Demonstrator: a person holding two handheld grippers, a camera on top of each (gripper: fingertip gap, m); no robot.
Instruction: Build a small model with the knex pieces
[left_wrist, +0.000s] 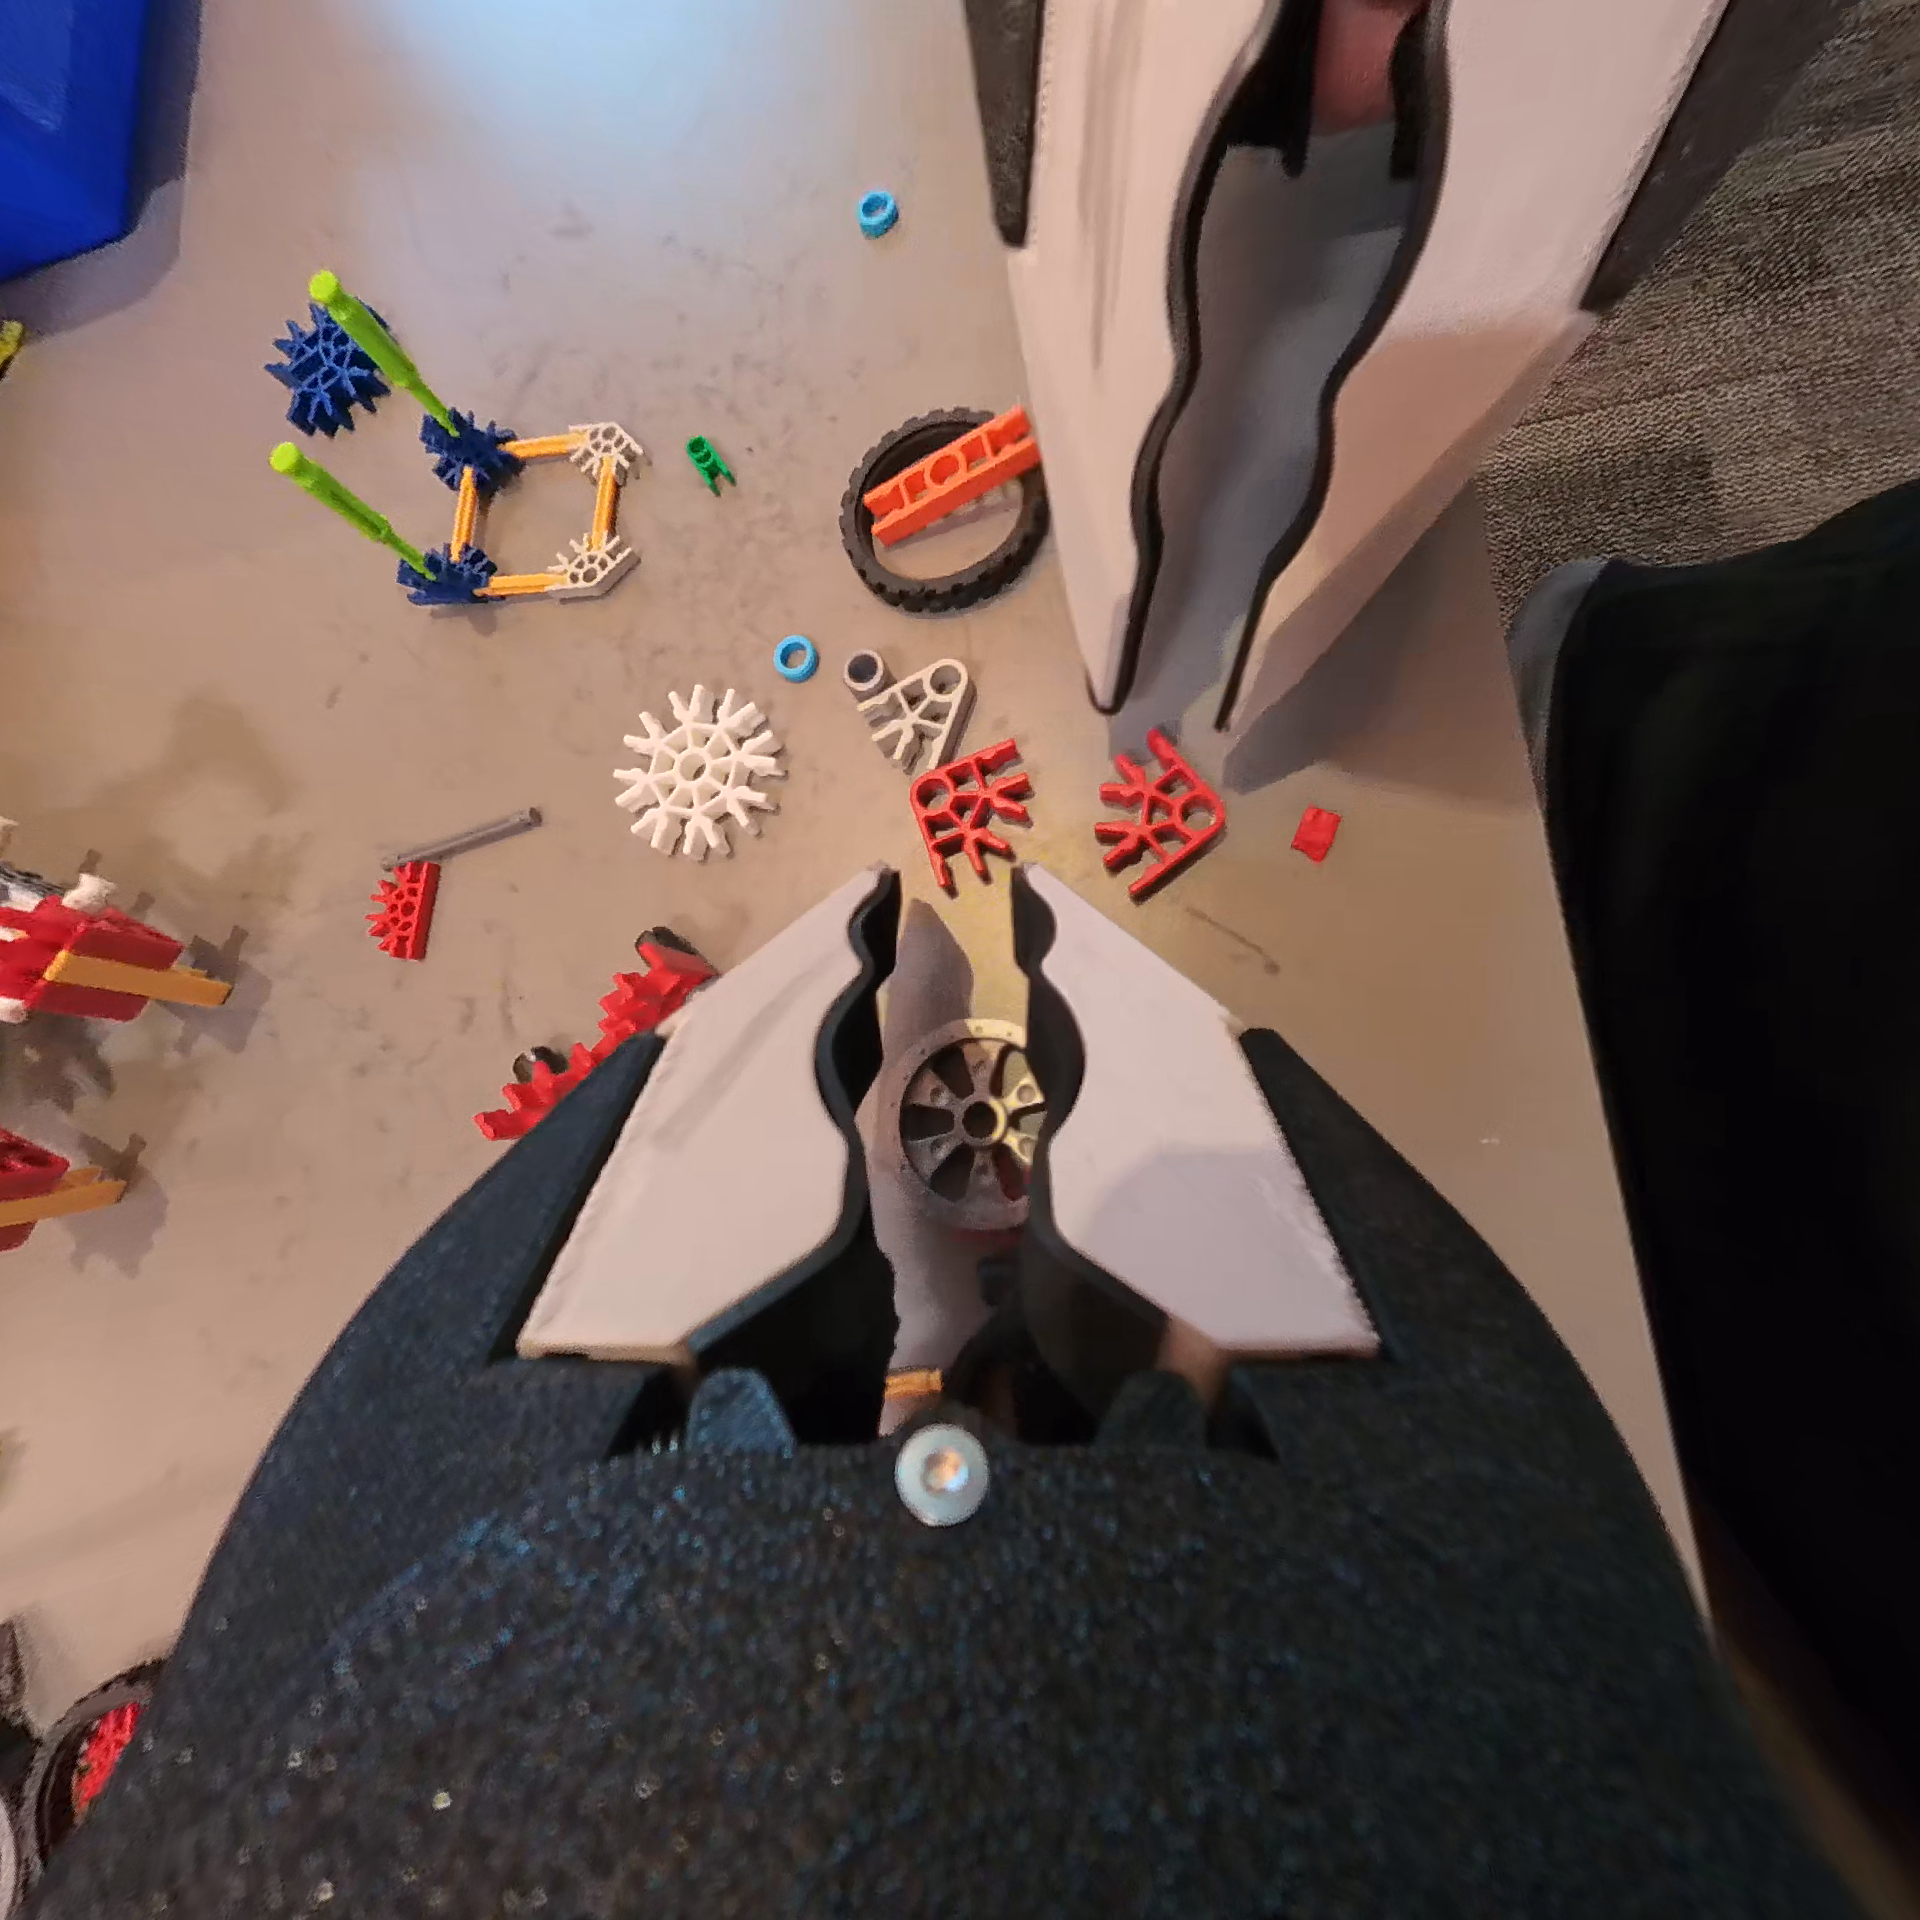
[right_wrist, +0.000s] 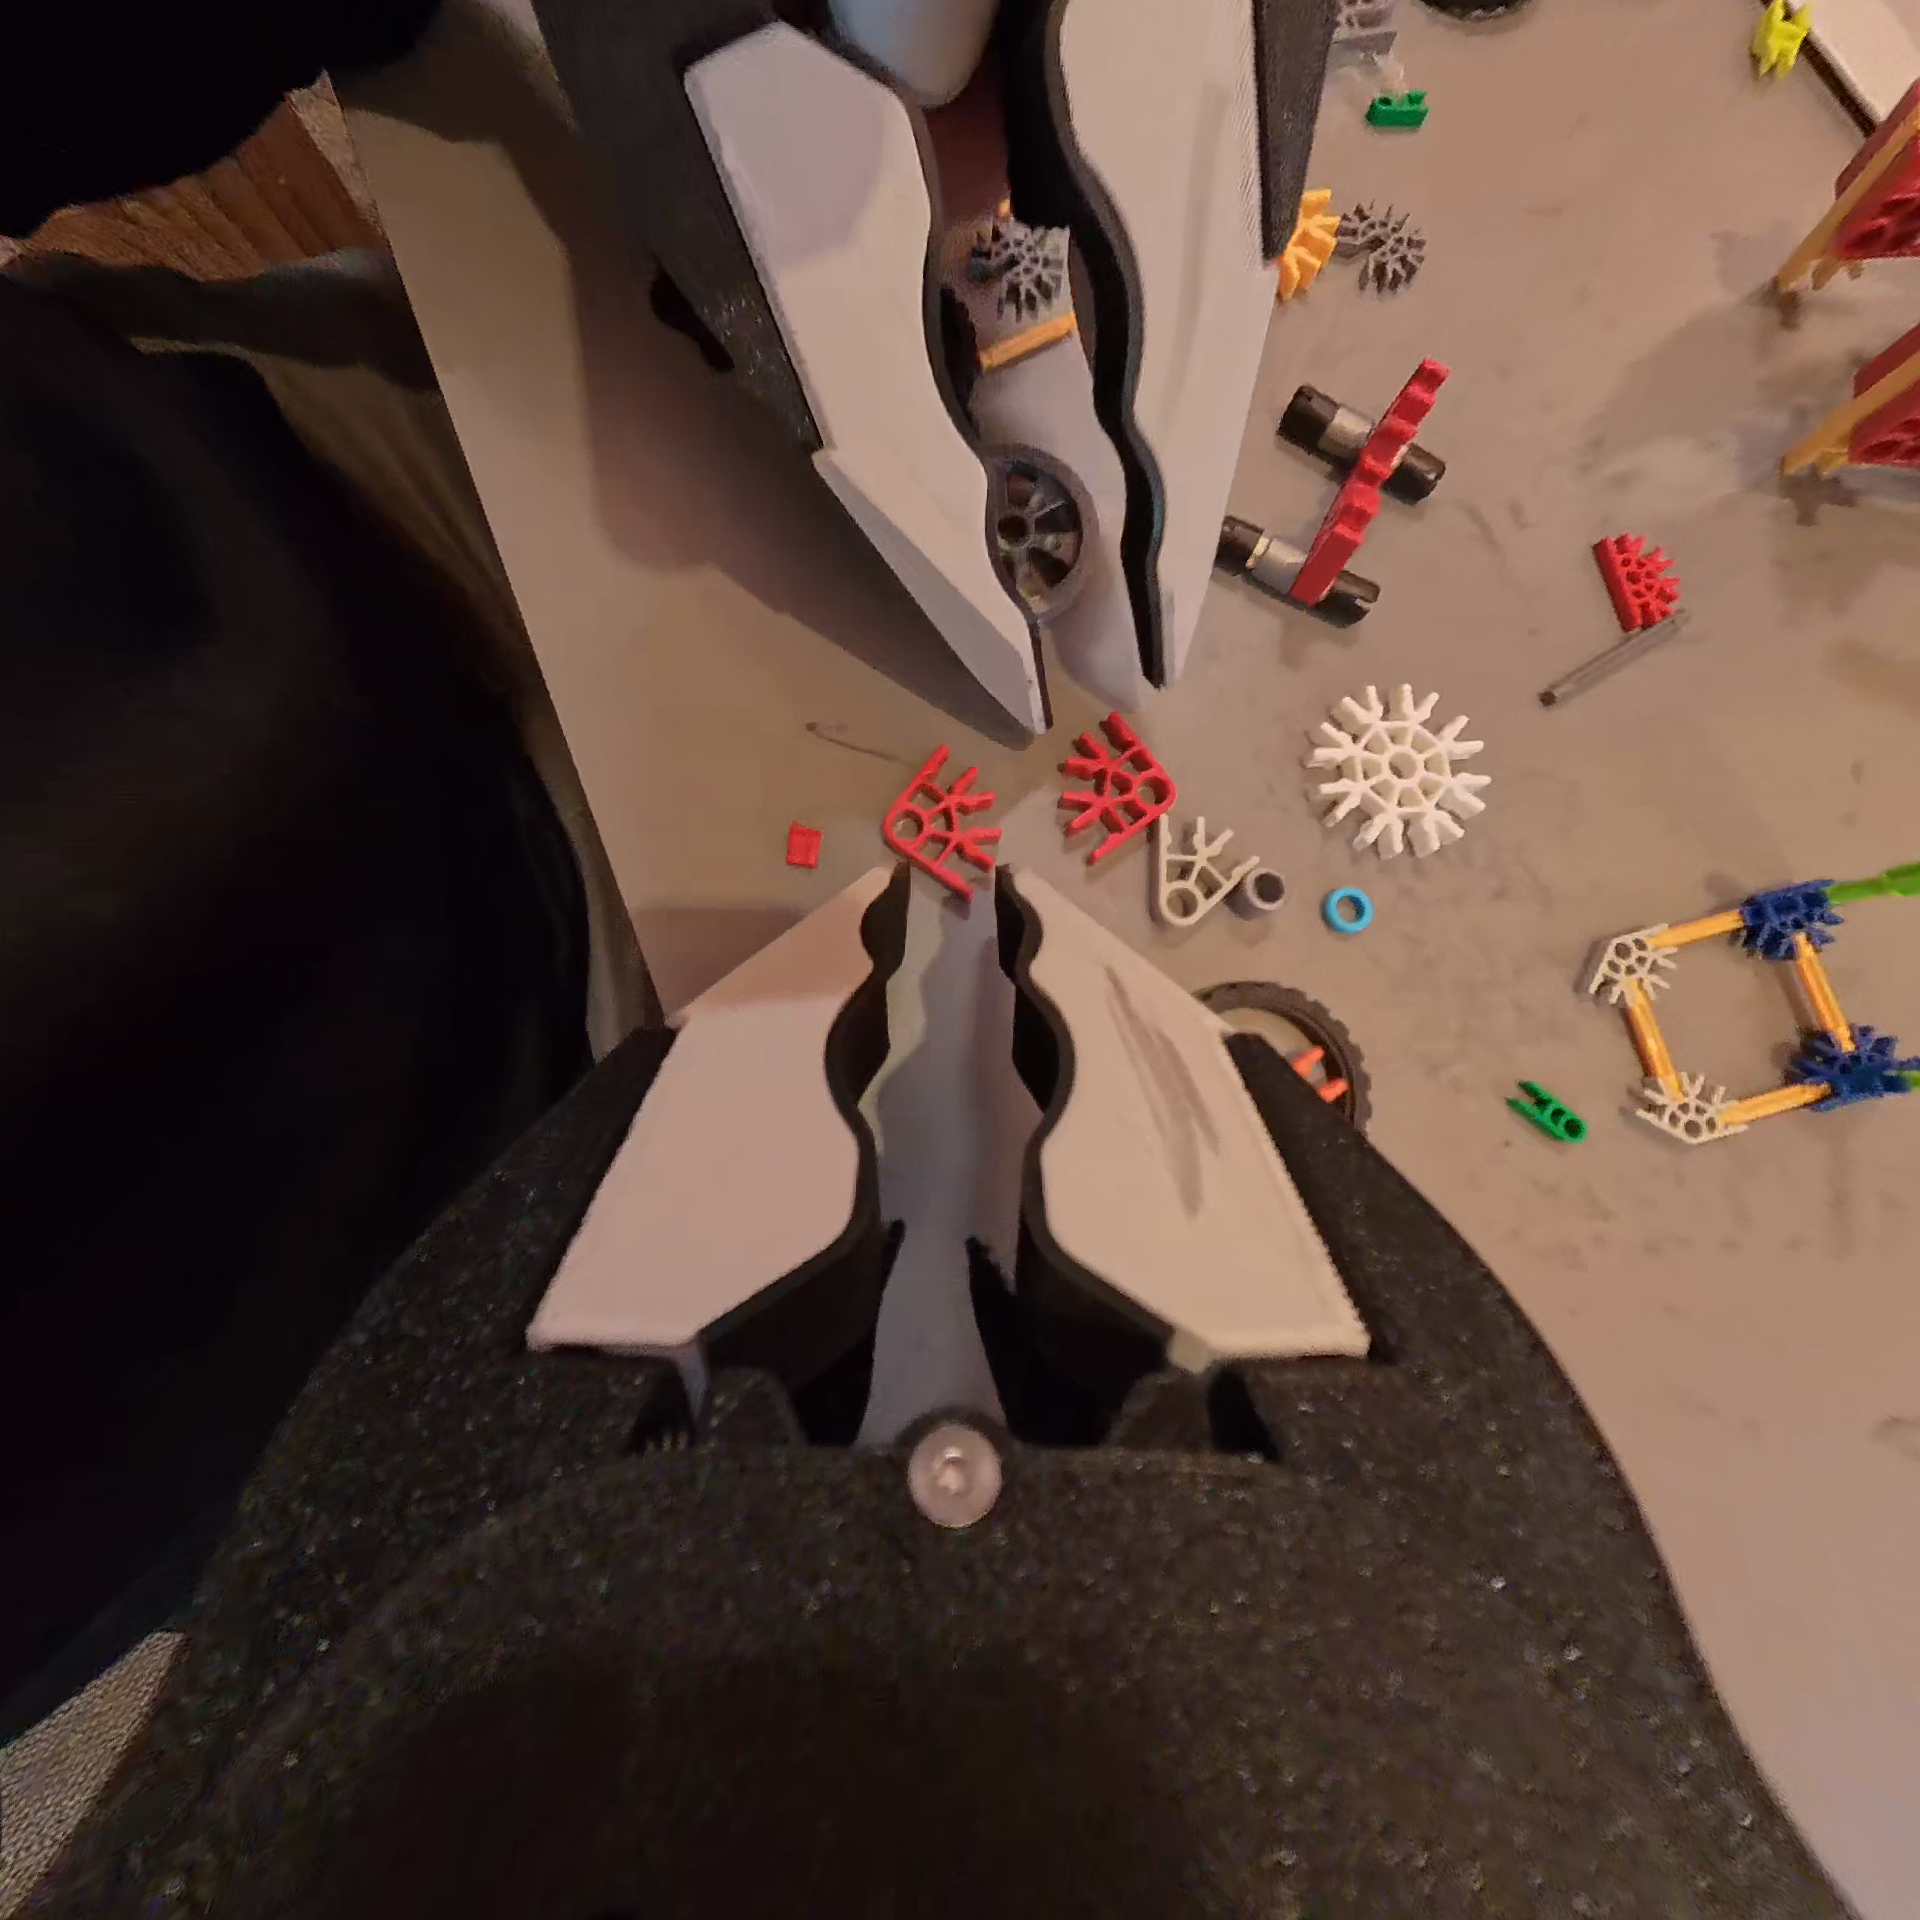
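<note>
The left gripper (left_wrist: 954, 883) grips a small grey spoked plastic wheel hub (left_wrist: 971, 1122) deep between its white fingers, whose tips stay slightly parted; the right wrist view shows the same hub (right_wrist: 1042, 535) pinched between them. Just past those tips lies a red fan-shaped plastic connector (left_wrist: 968, 810), taken here as the landmark. The right gripper (right_wrist: 951, 883) is narrowly parted and holds nothing, its tips poised just short of a second red fan-shaped connector (right_wrist: 940, 821), which lies immediately beside the landmark (right_wrist: 1117, 784) on the side toward the table edge. Beyond that twin sits a tiny red clip (left_wrist: 1316, 831). On the landmark's other side are a grey triangular connector (left_wrist: 920, 707) with a short grey sleeve, a small blue ring (left_wrist: 796, 659) and a white snowflake-shaped connector (left_wrist: 698, 771). Farther from the landmark, a black rubber tyre (left_wrist: 940, 514) carries an orange-red flat connector (left_wrist: 951, 478) across it. Farther still stands a square frame of orange rods (left_wrist: 535, 514) with blue and white corner connectors and two green rods, all on the beige table (left_wrist: 582, 208).
</note>
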